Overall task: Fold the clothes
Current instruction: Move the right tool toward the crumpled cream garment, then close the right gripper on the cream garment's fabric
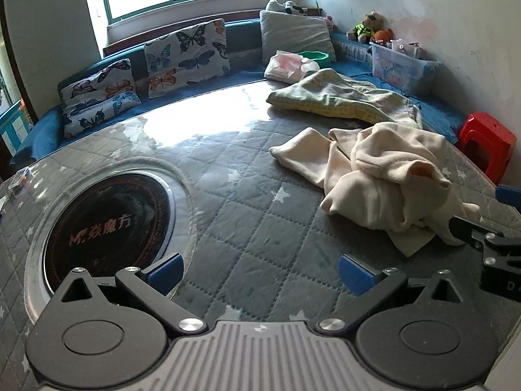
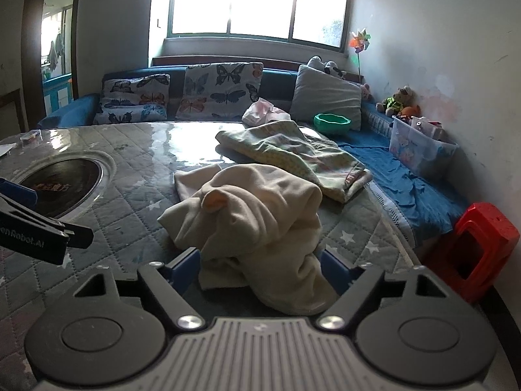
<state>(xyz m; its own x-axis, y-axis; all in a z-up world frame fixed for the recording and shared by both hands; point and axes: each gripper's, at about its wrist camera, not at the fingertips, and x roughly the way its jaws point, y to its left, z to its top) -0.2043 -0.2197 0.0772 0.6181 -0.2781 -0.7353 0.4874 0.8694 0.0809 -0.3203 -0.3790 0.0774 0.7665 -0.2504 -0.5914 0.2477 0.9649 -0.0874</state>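
While the scene is read outward from the cream garment, these entries are recorded.

Cream garment (image 2: 260,208): seen crumpled in a heap on the quilted, star-printed desk (image 1: 247,215), near its right-hand edge; one flat flap is spread toward the round cooktop.

Right tool (image 2: 260,268): its blue pads are held apart on either side of the near end of the cream garment; cloth lies between them, and the left pad seems just to meet the folds, but no squeezing of the cloth is seen. In the left wrist view the tool's black finger is seen at the garment's near right corner.

Left tool (image 1: 260,272): its pads are spread wide with only bare quilting between them; it is kept to the cooktop side of the cream garment, well apart from it.

Yellow-green cloth (image 1: 342,97): laid loosely just behind the cream garment, its far side hanging toward the sofa.

Round cooktop (image 1: 107,224): set into the desk, well to the side of the cream garment away from the red stool.

Red stool (image 2: 472,247): placed off the desk edge beside the cream garment.

Butterfly cushions (image 2: 221,88): leaned on the blue sofa beyond the cream garment.
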